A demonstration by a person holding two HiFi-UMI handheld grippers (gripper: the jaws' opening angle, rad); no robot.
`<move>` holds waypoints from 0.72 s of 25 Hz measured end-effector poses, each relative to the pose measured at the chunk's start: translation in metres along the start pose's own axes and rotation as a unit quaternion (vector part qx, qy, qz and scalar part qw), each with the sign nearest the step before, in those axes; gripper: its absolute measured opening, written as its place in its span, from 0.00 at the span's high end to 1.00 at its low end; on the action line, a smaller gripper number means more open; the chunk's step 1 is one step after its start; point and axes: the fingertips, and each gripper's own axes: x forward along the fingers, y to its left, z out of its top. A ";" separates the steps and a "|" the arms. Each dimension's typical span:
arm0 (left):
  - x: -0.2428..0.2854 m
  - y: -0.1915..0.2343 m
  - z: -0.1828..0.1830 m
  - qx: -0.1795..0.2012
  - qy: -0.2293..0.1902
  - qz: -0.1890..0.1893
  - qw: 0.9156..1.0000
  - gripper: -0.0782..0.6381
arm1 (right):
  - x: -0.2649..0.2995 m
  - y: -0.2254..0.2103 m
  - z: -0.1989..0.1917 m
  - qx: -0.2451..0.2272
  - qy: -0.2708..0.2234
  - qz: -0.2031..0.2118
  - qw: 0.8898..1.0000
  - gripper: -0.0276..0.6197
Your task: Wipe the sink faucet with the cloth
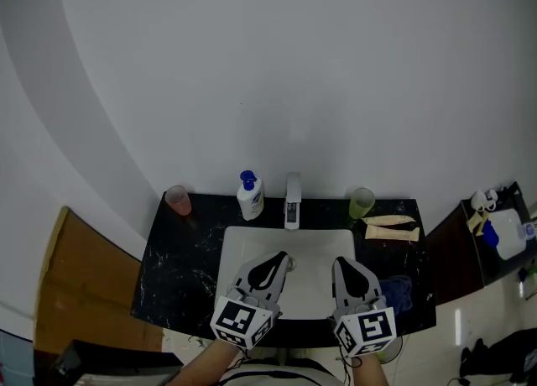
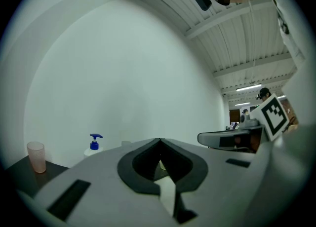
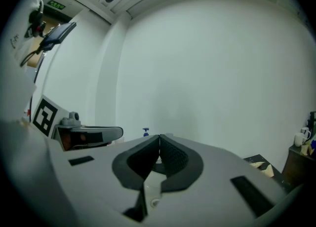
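Note:
The chrome faucet [image 1: 292, 200] stands at the back of the white sink [image 1: 243, 246], set in a black counter. A blue cloth [image 1: 398, 291] lies crumpled on the counter right of the basin, just beside my right gripper. Both grippers hover level over the front of the basin, side by side. The left gripper [image 1: 284, 258] [image 2: 159, 140] is shut with nothing in it. The right gripper [image 1: 339, 263] [image 3: 159, 135] is shut too and holds nothing. Each gripper view shows the other gripper off to the side; the faucet is hidden behind the jaws there.
A white soap bottle with a blue pump [image 1: 250, 195] [image 2: 94, 143] stands left of the faucet, a pink cup [image 1: 177, 200] [image 2: 35, 156] at the back left, a green cup [image 1: 362, 203] at the back right. Beige folded items [image 1: 391, 227] lie behind the cloth. A dark side shelf [image 1: 502, 237] holds mugs.

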 end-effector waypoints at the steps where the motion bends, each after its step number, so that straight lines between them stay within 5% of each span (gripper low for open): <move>1: 0.002 -0.003 0.001 0.000 0.000 -0.002 1.000 0.89 | -0.001 -0.003 0.000 -0.003 0.001 -0.001 1.000 0.95; 11: 0.050 -0.051 -0.017 -0.006 0.026 -0.089 0.996 0.89 | -0.025 -0.057 -0.019 0.006 0.021 -0.064 0.998 0.95; 18: 0.094 -0.142 -0.060 -0.011 0.080 -0.214 0.973 0.89 | -0.090 -0.123 -0.060 0.025 0.062 -0.164 0.984 0.95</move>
